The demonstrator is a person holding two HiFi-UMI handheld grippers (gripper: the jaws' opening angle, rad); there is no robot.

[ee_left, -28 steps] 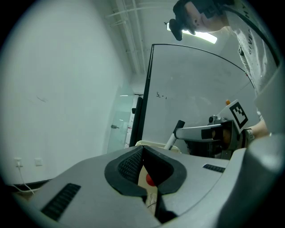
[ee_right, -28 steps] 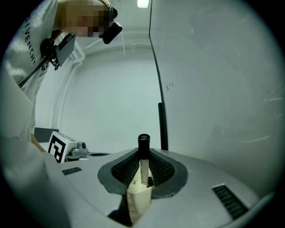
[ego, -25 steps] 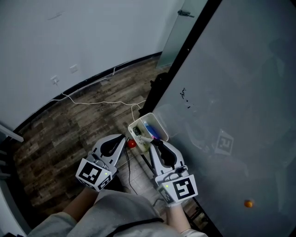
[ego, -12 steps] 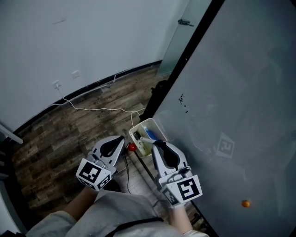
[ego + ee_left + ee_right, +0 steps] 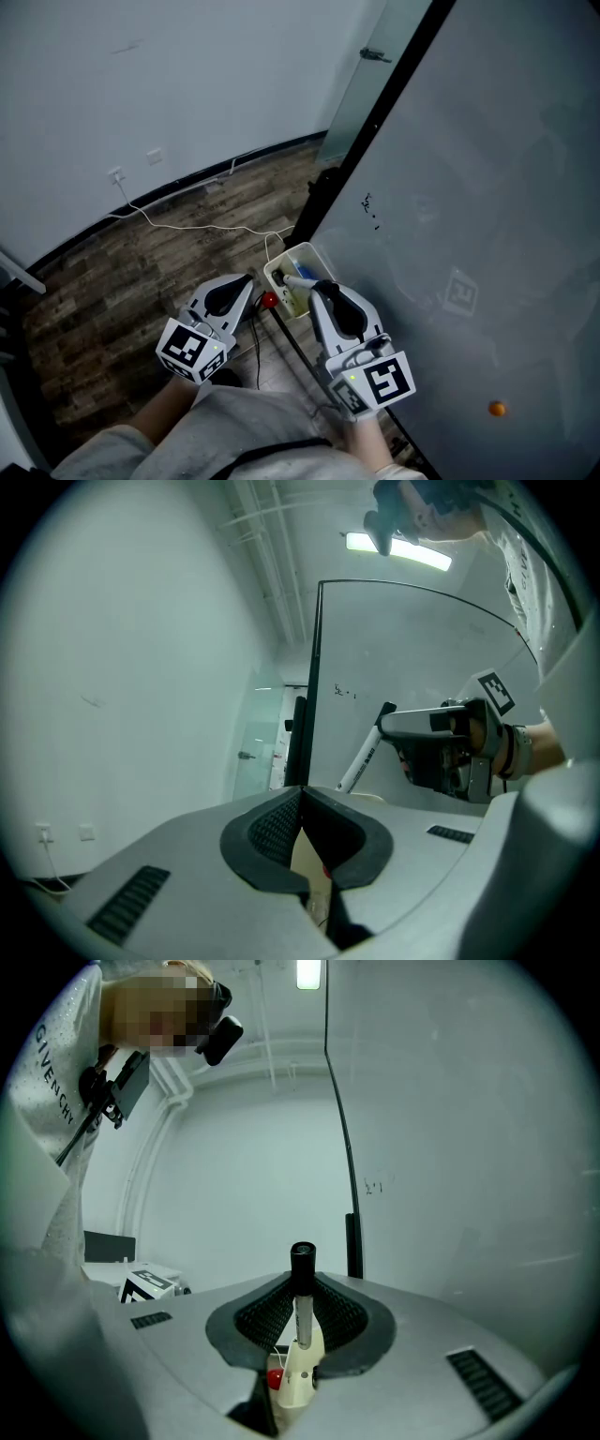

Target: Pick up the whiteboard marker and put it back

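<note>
The whiteboard marker (image 5: 302, 1290), white with a black cap, stands upright between the pads of my right gripper (image 5: 302, 1309), which is shut on it. In the head view the marker (image 5: 298, 280) pokes out of the right gripper (image 5: 319, 289) just above the white tray (image 5: 281, 264) at the whiteboard's lower edge. From the left gripper view the marker (image 5: 360, 757) slants up to the right gripper's tip. My left gripper (image 5: 247, 281) hangs left of the tray, its jaws (image 5: 300, 803) closed with nothing between them.
The big grey whiteboard (image 5: 469, 187) fills the right side, with small scribbles and an orange dot (image 5: 496, 408). A red object (image 5: 267, 300) sits beside the tray. A white cable (image 5: 187, 223) runs over the wooden floor to a wall socket (image 5: 117, 174).
My right gripper has risen slightly with the marker, away from the tray. The left gripper has stayed where it was.
</note>
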